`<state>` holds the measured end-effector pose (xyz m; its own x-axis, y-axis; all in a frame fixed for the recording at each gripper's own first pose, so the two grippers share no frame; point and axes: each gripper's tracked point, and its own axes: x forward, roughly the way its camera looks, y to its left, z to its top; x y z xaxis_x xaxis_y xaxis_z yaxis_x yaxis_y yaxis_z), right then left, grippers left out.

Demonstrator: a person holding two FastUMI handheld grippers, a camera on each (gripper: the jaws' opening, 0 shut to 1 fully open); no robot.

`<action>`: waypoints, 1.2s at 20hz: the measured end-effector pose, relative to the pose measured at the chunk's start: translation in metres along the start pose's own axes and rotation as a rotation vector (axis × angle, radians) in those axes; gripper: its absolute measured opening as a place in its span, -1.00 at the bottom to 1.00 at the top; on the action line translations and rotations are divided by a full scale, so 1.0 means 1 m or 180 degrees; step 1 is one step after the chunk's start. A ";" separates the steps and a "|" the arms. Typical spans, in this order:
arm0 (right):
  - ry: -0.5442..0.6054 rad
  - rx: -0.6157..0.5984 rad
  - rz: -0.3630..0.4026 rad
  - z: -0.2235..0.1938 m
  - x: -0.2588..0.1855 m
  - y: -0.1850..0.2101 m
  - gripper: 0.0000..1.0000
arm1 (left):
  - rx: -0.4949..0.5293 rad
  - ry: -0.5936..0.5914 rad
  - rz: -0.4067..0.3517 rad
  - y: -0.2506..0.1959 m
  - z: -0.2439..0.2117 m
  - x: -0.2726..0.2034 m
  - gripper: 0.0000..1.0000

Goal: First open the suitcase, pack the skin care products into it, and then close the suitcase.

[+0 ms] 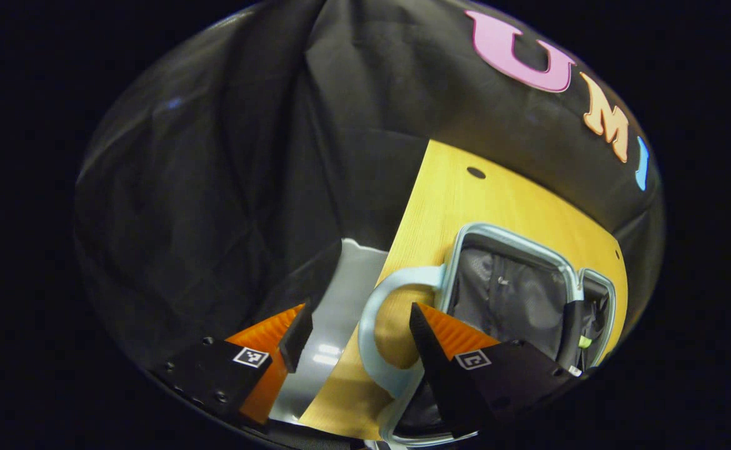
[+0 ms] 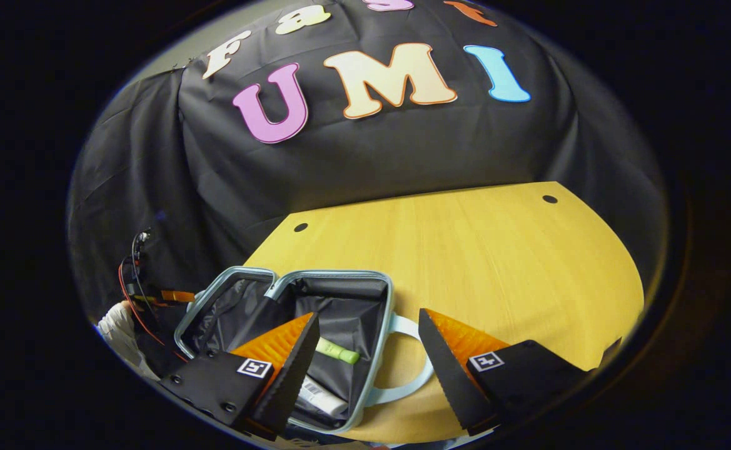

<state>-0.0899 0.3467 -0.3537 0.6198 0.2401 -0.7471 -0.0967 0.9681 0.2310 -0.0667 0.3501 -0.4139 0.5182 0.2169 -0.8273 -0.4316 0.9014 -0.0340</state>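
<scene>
Left tool point(image 1: 352, 331) held released, fingers wide apart, above the near edge of the yellow wooden surface point(image 1: 459, 200). Framed between those fingers: the pale blue handle point(image 1: 374, 312) of the suitcase point(image 1: 509, 287), not touched by either finger as far as could be told. Suitcase lay open and flat on the surface, dark lining exposed, pale blue rim around each of the 2 halves. Beyond the surface edge, a strip of grey floor point(image 1: 346, 281) seen below.

Right tool point(image 2: 368, 350) also released, fingers spread and gripping nothing, poised over the handle point(image 2: 412, 369) side of the suitcase point(image 2: 315, 306). Inside the nearer half, 2 skin care products: a green tube point(image 2: 338, 351) lying on the lining, and a white tube point(image 2: 320, 395) just beside it, nearer the camera, partly hidden behind the left-hand finger. Whether the 2 tubes touched could not be told. Farther half of the suitcase seen open toward the left, contents not made out. Off the left corner of the surface, a white-gloved hand point(image 2: 118, 331) with red and black wires point(image 2: 134, 275) above it.
</scene>
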 end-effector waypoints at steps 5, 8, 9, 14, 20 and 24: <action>-0.0087 0.0070 -0.0198 0.005 -0.020 -0.025 0.96 | 0.0259 0.0242 0.0066 0.005 -0.008 0.028 0.29; -0.0186 0.0069 -0.0280 0.009 -0.030 -0.034 0.96 | 0.0215 0.0338 0.0048 0.005 -0.012 0.037 -0.11; -0.0213 0.0058 -0.0294 0.011 -0.033 -0.036 0.96 | 0.0178 0.0355 0.0001 0.000 -0.013 0.037 -0.34; -0.0286 -0.0023 -0.0226 0.017 -0.033 -0.042 0.96 | 0.0412 0.0231 0.0044 -0.015 0.005 0.009 -0.91; -0.0350 -0.0083 0.0013 0.029 -0.029 -0.052 0.97 | 0.0521 -0.0222 0.0158 -0.040 0.062 -0.073 -0.96; -0.0361 -0.0126 0.0213 0.042 -0.031 -0.064 0.96 | 0.0766 -0.0488 0.0188 -0.082 0.081 -0.132 -0.96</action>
<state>-0.0702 0.2740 -0.3195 0.6947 0.2968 -0.6552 -0.1699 0.9528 0.2514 -0.0402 0.2778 -0.2569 0.6108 0.3092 -0.7289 -0.2862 0.9446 0.1609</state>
